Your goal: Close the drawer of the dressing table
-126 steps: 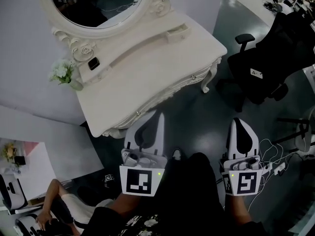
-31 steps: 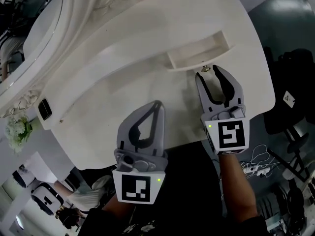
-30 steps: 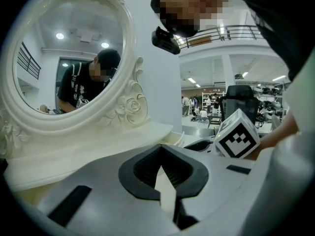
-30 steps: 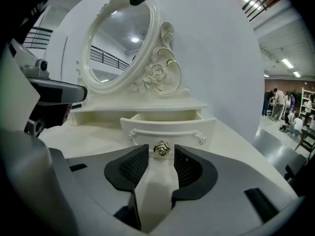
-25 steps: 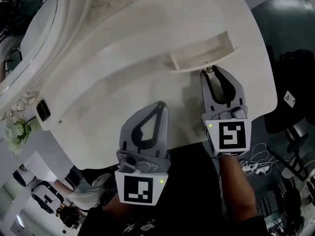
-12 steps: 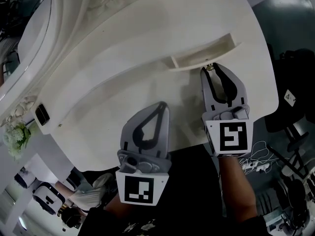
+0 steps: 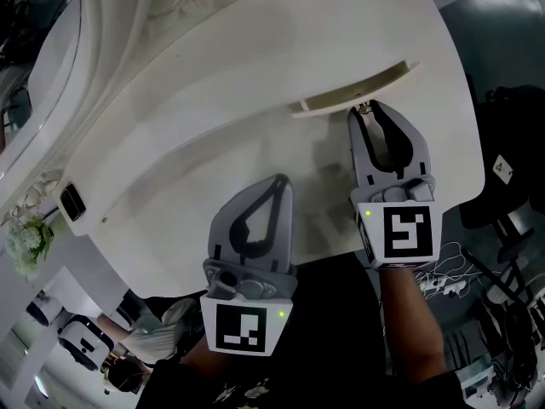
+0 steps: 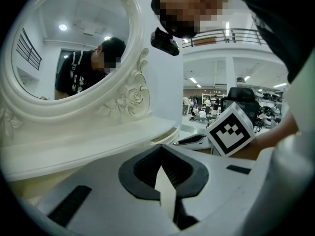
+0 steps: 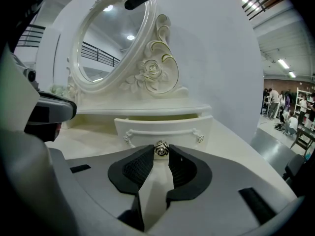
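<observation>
Drawer stood nearly shut at the worktop's far right, only a slim gap showing behind its front edge. Right claw pinched the small knob on that front. Left claw hovered closed and empty over bare worktop, well apart from the drawer.

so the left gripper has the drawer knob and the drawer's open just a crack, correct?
Not quite: the right gripper has the drawer knob between its closed jaws, as the right gripper view shows. The left gripper is shut on nothing. The drawer is open just a crack.
</observation>
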The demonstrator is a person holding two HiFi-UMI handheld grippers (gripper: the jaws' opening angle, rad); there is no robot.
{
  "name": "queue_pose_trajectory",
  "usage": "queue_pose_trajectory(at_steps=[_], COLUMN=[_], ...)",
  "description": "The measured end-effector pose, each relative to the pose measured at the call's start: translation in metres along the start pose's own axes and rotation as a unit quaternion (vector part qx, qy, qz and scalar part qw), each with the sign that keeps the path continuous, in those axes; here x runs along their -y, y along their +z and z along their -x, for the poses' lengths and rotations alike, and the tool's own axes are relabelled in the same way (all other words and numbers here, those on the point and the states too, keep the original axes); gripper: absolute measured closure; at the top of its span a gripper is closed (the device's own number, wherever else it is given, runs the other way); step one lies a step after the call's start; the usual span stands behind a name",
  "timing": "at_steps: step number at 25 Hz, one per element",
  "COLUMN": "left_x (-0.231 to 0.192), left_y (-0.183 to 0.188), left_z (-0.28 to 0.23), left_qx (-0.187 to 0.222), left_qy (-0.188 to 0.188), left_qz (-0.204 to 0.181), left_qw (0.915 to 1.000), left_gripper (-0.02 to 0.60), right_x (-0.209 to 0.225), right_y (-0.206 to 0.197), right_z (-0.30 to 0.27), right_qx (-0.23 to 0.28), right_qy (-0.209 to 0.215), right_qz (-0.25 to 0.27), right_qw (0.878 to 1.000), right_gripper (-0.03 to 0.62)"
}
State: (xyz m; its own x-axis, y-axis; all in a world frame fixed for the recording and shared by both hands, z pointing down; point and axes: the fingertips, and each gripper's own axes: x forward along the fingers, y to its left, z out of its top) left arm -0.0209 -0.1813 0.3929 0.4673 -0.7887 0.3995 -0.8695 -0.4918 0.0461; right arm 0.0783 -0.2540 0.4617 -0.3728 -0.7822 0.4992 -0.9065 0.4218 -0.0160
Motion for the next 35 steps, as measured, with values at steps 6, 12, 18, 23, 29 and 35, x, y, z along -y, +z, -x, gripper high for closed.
queue_pose_trajectory(at_steps=[6,12,18,23,29,35], left_x=[-0.004,-0.008,-0.005,-0.009,-0.009,-0.007], left_y=[-0.002,-0.001,-0.002,-0.003,-0.006,-0.007], left_z=[-0.001,-0.001,-0.004,-0.005,-0.007,-0.006], left_qx=[-0.007,-0.006,-0.007,-0.009,-0.015,-0.013], left_qy=[-0.003,-0.001,0.0,0.001,0.001,-0.003], left_qz=[0.0,0.0,0.002,0.001,0.003,0.003], left_qw=[1.0,1.0,1.0,1.0,0.9999,0.9999], left_gripper=[0.58,0.58,0.58,0.58,0.58,0.58], right_x=[0.001,0.0,-0.001,0.001,-0.001,-0.003], right_y=[0.004,0.009,0.012,0.016,0.018,0.019], right_z=[-0.009,-0.015,-0.021,-0.027,-0.033,-0.036], right_qx=[0.002,0.005,0.006,0.001,0.0,0.003], right_qy=[-0.001,0.0,0.005,-0.002,0.0,-0.006], right_qz=[0.001,0.004,0.006,0.002,0.0,0.005], right_qw=[1.0,1.0,1.0,1.0,1.0,1.0], right_gripper=[0.507,0.507,0.507,0.507,0.507,0.508])
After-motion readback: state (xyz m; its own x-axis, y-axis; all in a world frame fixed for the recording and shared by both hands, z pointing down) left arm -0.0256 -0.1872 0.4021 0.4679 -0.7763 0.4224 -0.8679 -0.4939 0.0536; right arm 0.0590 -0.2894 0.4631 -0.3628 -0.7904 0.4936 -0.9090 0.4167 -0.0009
